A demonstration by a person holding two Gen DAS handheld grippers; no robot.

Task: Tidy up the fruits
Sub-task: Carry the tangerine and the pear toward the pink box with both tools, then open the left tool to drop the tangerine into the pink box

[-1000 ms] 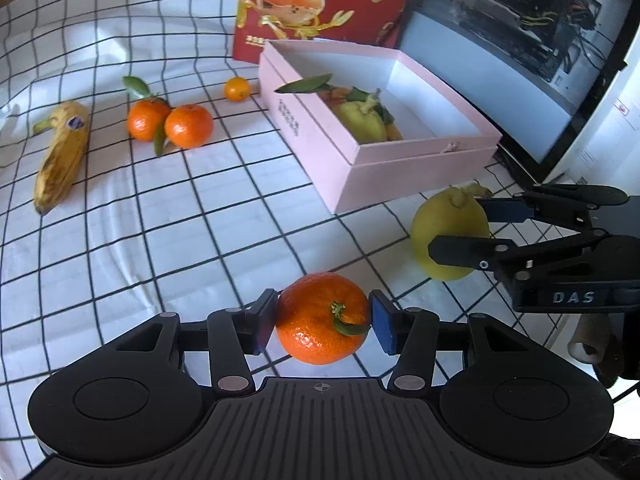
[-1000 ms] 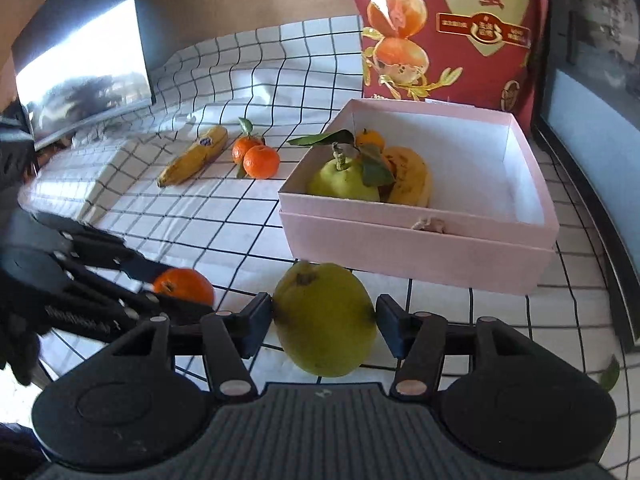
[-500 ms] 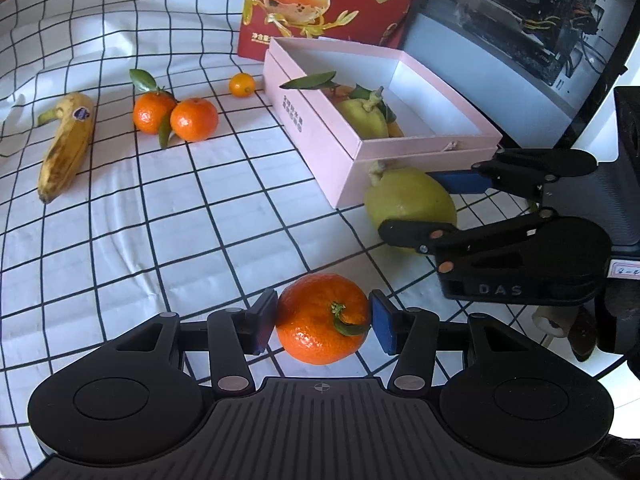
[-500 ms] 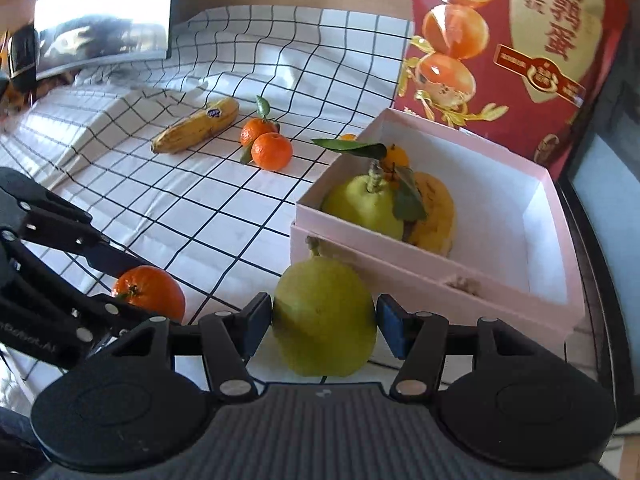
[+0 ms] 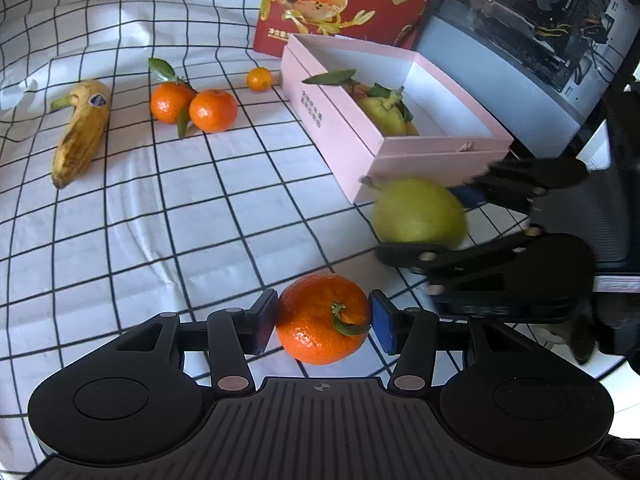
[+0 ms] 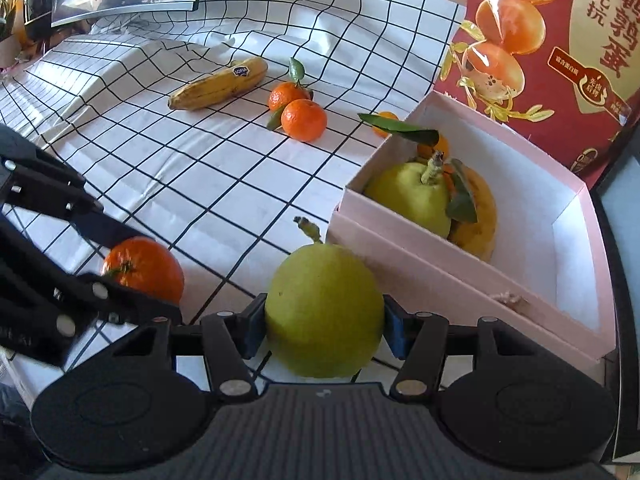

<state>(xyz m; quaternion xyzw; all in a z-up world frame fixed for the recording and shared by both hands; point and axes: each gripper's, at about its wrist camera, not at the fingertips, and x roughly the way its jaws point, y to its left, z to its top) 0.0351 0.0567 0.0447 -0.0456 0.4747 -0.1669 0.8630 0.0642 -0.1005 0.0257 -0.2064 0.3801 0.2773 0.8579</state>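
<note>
A checked cloth (image 5: 160,220) carries a banana (image 5: 80,128), two tangerines (image 5: 192,106) and a pink box (image 5: 400,160).

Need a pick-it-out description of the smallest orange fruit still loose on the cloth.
Find the open pink box in front of the red carton on the checked cloth. The tiny orange fruit sits on the cloth just off the box's far left corner. It is alone, leafless and clearly smaller than the two leafy mandarins lying beside the banana.
</note>
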